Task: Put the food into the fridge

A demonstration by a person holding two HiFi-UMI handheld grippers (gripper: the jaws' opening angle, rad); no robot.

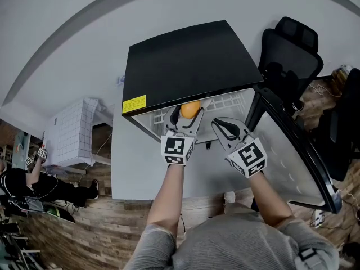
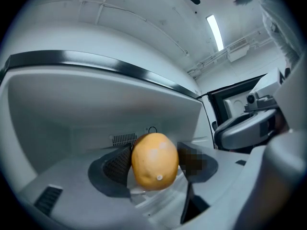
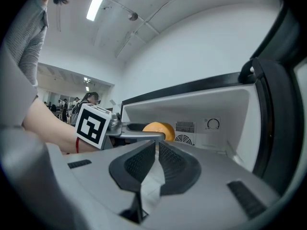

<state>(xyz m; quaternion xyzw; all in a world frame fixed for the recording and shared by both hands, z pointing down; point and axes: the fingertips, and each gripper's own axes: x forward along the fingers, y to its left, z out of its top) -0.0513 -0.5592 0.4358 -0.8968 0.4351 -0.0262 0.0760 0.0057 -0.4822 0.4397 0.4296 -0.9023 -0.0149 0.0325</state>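
Observation:
A small black fridge (image 1: 191, 61) stands with its door (image 1: 292, 145) swung open to the right. My left gripper (image 1: 185, 117) is shut on an orange fruit (image 1: 190, 109) at the mouth of the fridge's white inside (image 2: 96, 109). In the left gripper view the orange fruit (image 2: 154, 161) sits between the two pads. My right gripper (image 1: 222, 129) is beside it, just outside the opening, shut with nothing between its pads (image 3: 144, 162). The right gripper view shows the orange fruit (image 3: 158, 128) and the left gripper (image 3: 129, 131) ahead inside the fridge.
A black office chair (image 1: 289, 52) stands behind the open door. A white tiled box (image 1: 73, 131) sits to the fridge's left. A person (image 1: 34, 184) sits on the wooden floor at far left. The fridge's back wall has a vent (image 3: 184, 127) and a dial (image 3: 213, 124).

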